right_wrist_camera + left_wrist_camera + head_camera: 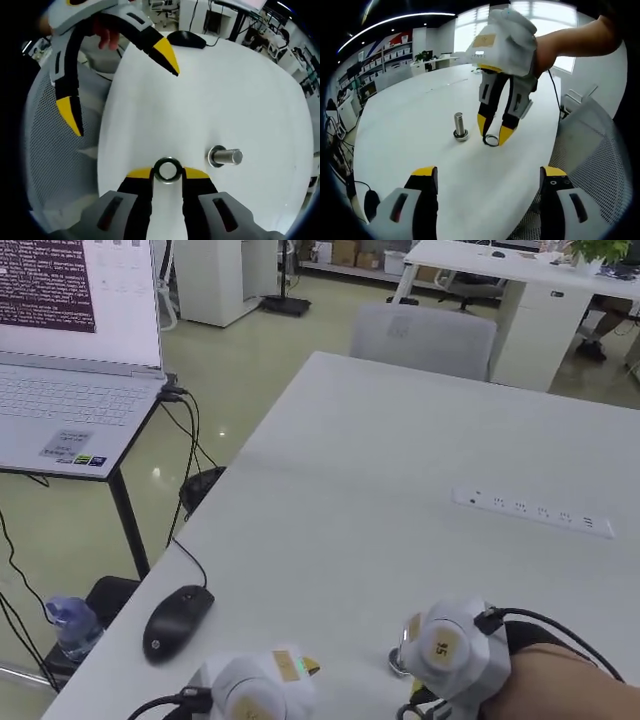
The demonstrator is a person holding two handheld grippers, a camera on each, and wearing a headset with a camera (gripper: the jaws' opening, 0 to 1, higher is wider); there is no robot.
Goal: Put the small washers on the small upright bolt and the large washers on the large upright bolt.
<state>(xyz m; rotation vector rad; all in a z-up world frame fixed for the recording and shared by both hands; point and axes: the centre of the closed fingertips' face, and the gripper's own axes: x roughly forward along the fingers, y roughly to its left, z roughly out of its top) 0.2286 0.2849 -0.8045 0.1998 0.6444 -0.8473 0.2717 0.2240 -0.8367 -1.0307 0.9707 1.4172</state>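
Note:
An upright steel bolt (pixel 459 123) stands on the white table (pixel 420 110) with a washer (pixel 461 135) around its base. Just right of it, my right gripper (pixel 493 136) points down, shut on a metal washer (pixel 491 139) held close above the tabletop. In the right gripper view the same washer (pixel 167 169) sits pinched between my right gripper (pixel 167 173), and the bolt (pixel 226 157) is a short way to its right. My left gripper (pixel 487 175) is open and holds nothing, facing the bolt from the table's near edge. It also appears as the left gripper (pixel 120 89), jaws spread.
A black mouse (pixel 176 618) lies near the table's left edge, and a white power strip (pixel 530 511) lies at the right. Left of the table, a laptop (pixel 70 350) sits on a stand. A grey chair (pixel 424 338) stands at the far side.

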